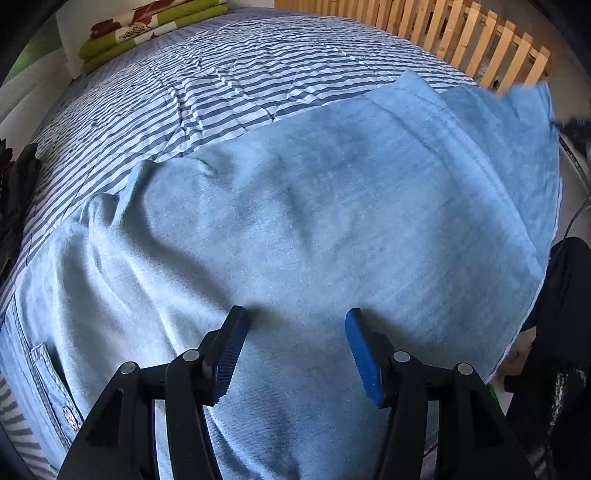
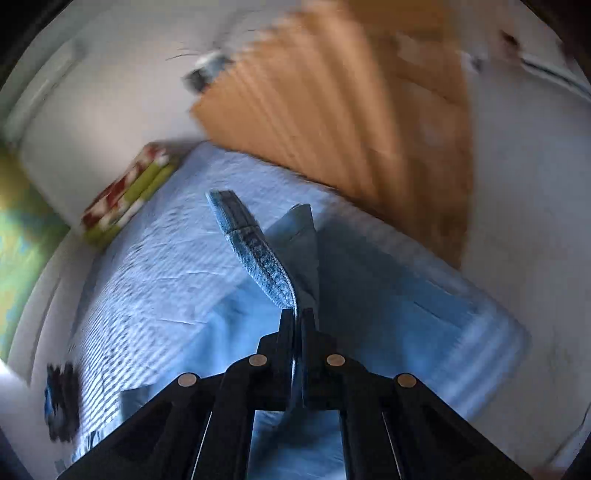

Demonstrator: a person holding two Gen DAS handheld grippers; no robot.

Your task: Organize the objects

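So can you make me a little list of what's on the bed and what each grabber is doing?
garment: light blue jeans spread over the bed
bed cover: blue and white striped sheet
far corner: folded green and red blanket
behind bed: wooden slat frame
left gripper: open, just above the jeans, holding nothing
right gripper: shut on a hem of the jeans, lifting it
right view: blurred
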